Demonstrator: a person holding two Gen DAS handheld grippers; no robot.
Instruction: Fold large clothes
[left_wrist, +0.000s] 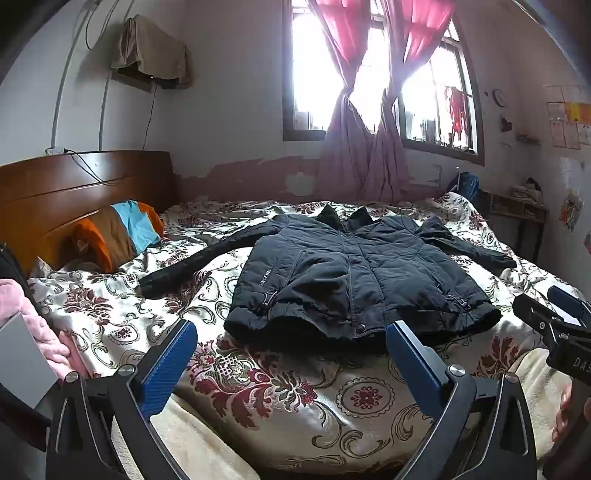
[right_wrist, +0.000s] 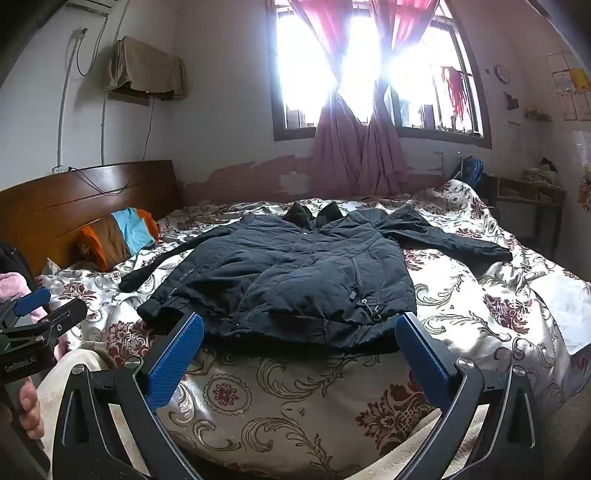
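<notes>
The place was a lived-in home bedroom, shown by a bed (left_wrist: 280, 402) with a floral quilt, a wooden headboard (left_wrist: 74, 192), pink curtains (left_wrist: 354, 147) knotted at a bright window (right_wrist: 295, 74) and a wall clock (left_wrist: 499, 98).

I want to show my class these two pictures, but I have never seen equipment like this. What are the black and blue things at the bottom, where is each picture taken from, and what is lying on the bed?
There is no robot here. A person holds a two-fingered gripper in each hand, and each gripper carries a wide-angle camera looking forward along its fingers. One picture comes from the left gripper, the other from the right gripper. The blue pads are the fingers' inner faces. Both grippers stand wide open and hold nothing. Each camera also catches the other gripper at the picture's edge, with part of a hand gripping its handle.

On the bed, over a floral quilt, a dark padded jacket lies front up, closed, with both sleeves spread out, not yet folded. Near the wooden headboard lies an orange, brown and blue garment.
</notes>
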